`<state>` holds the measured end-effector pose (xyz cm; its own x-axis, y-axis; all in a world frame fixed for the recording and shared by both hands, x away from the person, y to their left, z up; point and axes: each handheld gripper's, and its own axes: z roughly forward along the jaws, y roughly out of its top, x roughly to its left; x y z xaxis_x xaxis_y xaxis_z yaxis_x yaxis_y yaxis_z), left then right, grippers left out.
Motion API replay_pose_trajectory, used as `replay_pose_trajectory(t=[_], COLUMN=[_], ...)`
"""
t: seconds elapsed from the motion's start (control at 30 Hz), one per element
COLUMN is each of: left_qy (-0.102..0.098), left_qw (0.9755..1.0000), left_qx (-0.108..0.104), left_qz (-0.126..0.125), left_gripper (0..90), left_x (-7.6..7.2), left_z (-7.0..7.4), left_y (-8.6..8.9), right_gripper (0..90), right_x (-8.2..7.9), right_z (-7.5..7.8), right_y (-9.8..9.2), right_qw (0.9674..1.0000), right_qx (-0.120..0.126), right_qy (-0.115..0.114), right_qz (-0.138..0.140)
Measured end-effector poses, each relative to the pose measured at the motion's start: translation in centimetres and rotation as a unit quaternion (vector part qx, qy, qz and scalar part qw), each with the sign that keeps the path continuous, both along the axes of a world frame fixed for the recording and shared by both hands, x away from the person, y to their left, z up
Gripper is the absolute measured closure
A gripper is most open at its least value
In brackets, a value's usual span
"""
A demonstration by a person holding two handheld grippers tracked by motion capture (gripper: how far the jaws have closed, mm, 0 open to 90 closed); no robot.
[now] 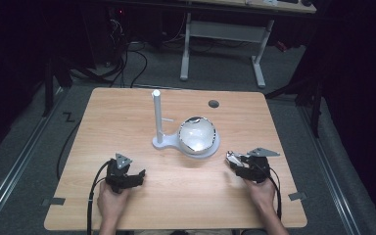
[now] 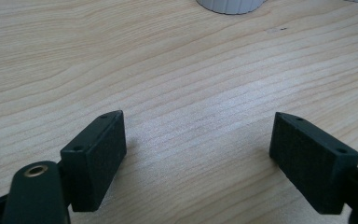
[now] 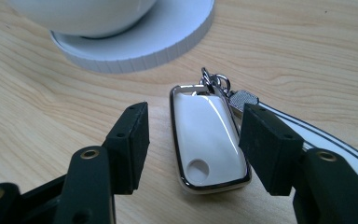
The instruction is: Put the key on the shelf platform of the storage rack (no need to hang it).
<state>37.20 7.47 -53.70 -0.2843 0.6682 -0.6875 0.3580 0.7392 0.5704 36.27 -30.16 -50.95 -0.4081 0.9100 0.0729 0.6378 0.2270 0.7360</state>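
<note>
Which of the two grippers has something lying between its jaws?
The right gripper: a white key fob lies between its open jaws. The left gripper brackets bare table.

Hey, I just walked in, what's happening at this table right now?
A person sits at a wooden table with a handheld gripper in each hand. The right gripper is open, its jaws on either side of a white key fob lying flat on the wood, not yet gripped. The left gripper is open over bare tabletop. Behind them stands a white stand whose round base carries a shiny bowl.

White, chrome-edged key fob (image 3: 209, 135) — pale wood-grain table (image 1: 127, 112) — white stand (image 1: 186, 142).
</note>
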Motion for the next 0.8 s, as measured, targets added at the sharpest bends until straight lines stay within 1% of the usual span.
replay_pose_trajectory(t=[0.07, 0.1, 0.27, 0.4, 0.5, 0.53, 0.57, 0.63, 0.7, 0.73, 0.77, 0.8], left_qy=[0.0, 0.0, -0.001, -0.001, 0.0, 0.0, 0.0, 0.0, 0.002, 0.0, 0.001, 0.001], left_qw=[1.0, 1.0, 1.0, 1.0, 1.0, 1.0, 1.0, 1.0, 1.0, 1.0, 1.0, 1.0], left_qx=[0.0, -0.001, 0.003, 0.002, 0.0, 0.0, 0.001, 0.0, -0.002, 0.0, -0.002, -0.002], left_qz=[0.0, 0.0, -0.002, -0.001, 0.001, 0.0, 0.0, 0.0, 0.003, 0.0, 0.002, 0.002], left_gripper=[18.8, 18.8, 18.8, 18.8, 18.8, 18.8, 18.8, 18.8, 18.8, 18.8, 18.8, 18.8], left_x=[0.0, 0.0, 0.0, 0.0, 0.0, 0.0, 0.0, 0.0, 0.0, 0.0, 0.0, 0.0], left_z=[0.0, 0.0, 0.0, 0.0, 0.0, 0.0, 0.0, 0.0, 0.0, 0.0, 0.0, 0.0], left_y=[0.0, 0.0, 0.0, 0.0, 0.0, 0.0, 0.0, 0.0, 0.0, 0.0, 0.0, 0.0], right_gripper=[42.6, 42.5, 41.7, 41.5, 41.5, 41.4, 41.1, 40.8, 40.4, 40.2, 40.8, 42.6], right_x=[0.2, 0.3, 0.4, 0.4, 0.3, 0.3, 0.4, 0.4, 0.6, 0.8, 1.0, 1.0], right_z=[-0.4, -0.5, -0.7, -0.8, -0.8, -0.8, -0.9, -0.9, -1.0, -1.1, -1.3, -1.3], right_y=[0.1, 0.2, 0.3, 0.4, 0.6, 0.6, 0.7, 0.8, 0.9, 0.9, 1.0, 0.9], right_qw=[1.0, 0.9999, 0.9999, 0.9997, 0.9996, 0.9995, 0.9992, 0.999, 0.9985, 0.9979, 0.9978, 0.9978], right_qx=[0.003, -0.004, -0.005, -0.02, -0.025, -0.029, -0.039, -0.043, -0.054, -0.064, -0.066, -0.065], right_qy=[0.009, 0.011, 0.013, 0.007, 0.008, 0.006, 0.002, 0.0, 0.001, 0.0, 0.006, 0.005], right_qz=[0.0, 0.001, 0.003, 0.007, 0.008, 0.008, 0.009, 0.01, 0.01, 0.009, 0.007, 0.007])
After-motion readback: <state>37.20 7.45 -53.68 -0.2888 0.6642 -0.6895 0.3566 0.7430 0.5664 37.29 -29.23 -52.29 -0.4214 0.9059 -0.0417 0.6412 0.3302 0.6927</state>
